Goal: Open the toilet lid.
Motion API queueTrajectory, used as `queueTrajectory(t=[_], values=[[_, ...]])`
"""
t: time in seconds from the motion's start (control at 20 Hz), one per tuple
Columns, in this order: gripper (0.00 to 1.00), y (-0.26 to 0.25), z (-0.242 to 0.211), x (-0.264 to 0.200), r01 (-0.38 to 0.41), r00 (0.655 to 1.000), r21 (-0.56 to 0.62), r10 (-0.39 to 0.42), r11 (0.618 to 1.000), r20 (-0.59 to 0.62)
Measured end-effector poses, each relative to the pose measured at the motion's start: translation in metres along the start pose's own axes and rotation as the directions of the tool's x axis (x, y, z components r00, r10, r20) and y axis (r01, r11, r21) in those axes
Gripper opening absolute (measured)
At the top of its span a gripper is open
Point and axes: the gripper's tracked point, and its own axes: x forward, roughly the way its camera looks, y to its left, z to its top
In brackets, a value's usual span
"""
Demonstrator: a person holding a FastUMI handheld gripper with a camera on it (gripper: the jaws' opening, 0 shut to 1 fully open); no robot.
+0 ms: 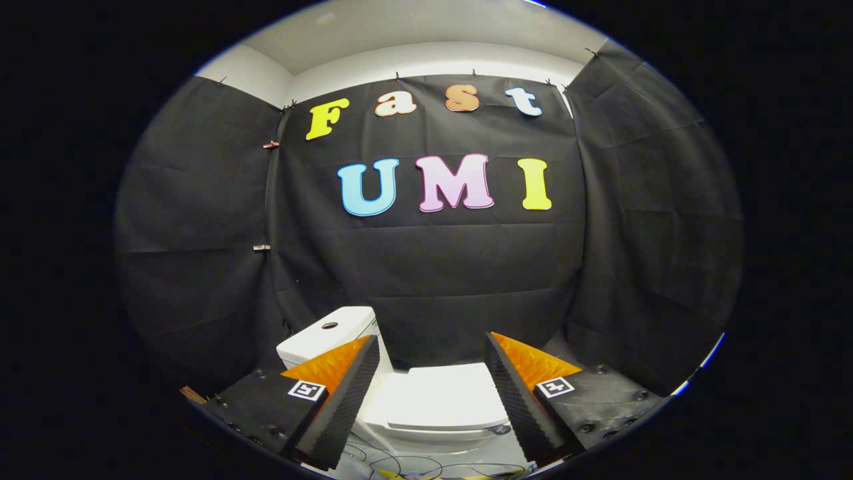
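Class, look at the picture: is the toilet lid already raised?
No, the toilet lid lies flat and closed, seen between the open gripper fingers, which touch nothing.

1. Toilet lid (448, 395): plain white, glossy, no pattern.
2. Toilet tank (324, 341): white, with a dark round button set in a silver ring on top.
3. Booth wall (440, 280): black cloth, faint horizontal crease lines.
4. Ceiling (426, 33): off-white.
5. Claw (432, 347), fingers spread apart over the lid: each body carries a black-and-white square marker.
6. Floor cables (426, 467): thin, dark and yellow strands.
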Motion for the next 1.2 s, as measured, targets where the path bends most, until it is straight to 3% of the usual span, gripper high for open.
queueTrajectory(t=[0.4,0.8,1.0,1.2], values=[[0.99,-0.053,-0.034,0.025,0.063,0.996,0.055,-0.06,0.997,-0.06],[0.99,-0.153,-0.107,0.067,0.22,0.966,0.226,-0.18,0.949,-0.183],[0.99,-0.2,-0.16,0.094,0.274,0.948,0.348,-0.191,0.897,-0.252],[0.99,-0.235,-0.23,0.119,0.325,0.922,0.507,-0.148,0.799,-0.358]])
